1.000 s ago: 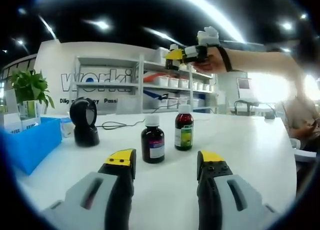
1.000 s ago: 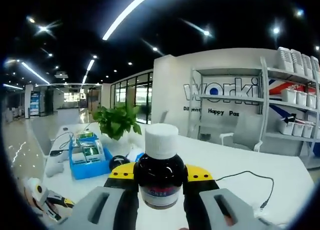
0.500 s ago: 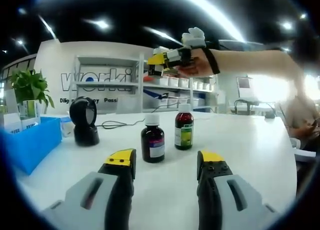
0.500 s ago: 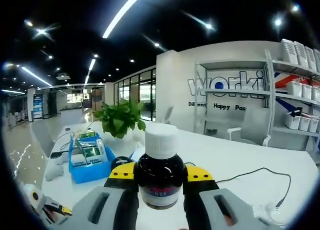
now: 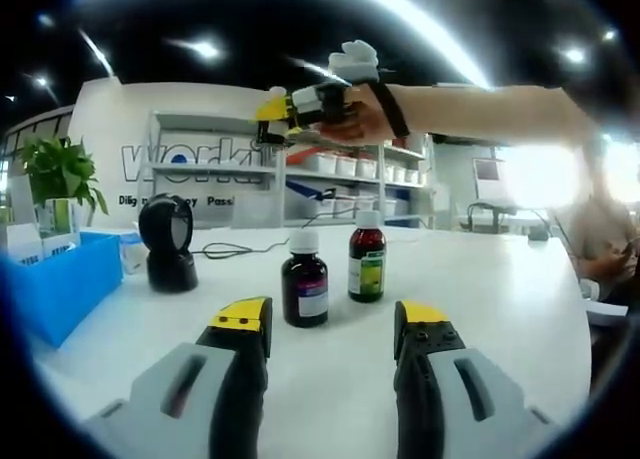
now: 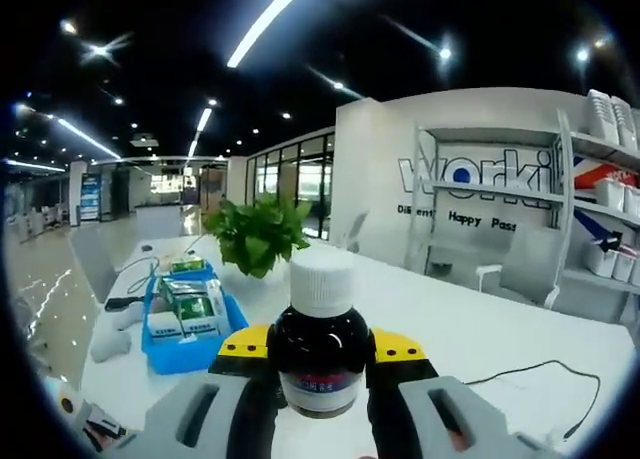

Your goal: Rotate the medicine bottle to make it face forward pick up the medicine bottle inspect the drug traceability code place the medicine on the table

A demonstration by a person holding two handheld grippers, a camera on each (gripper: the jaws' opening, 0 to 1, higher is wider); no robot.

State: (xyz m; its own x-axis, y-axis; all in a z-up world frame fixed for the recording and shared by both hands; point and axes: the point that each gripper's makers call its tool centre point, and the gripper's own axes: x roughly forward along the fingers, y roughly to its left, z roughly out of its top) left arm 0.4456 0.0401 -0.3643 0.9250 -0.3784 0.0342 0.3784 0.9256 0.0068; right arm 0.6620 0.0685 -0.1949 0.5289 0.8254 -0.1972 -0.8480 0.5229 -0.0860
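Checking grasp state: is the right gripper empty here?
No, the right gripper has its fingers clamped on a dark medicine bottle with a white cap.

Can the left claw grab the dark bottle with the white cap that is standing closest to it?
Probably yes. The left claw is open, low over the white table, and the dark bottle stands upright just ahead of the gap between its jaws, with bare table between them. The green-label bottle stands just beside it.

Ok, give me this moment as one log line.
right gripper: shut on medicine bottle, raised | left gripper: open | two bottles on table
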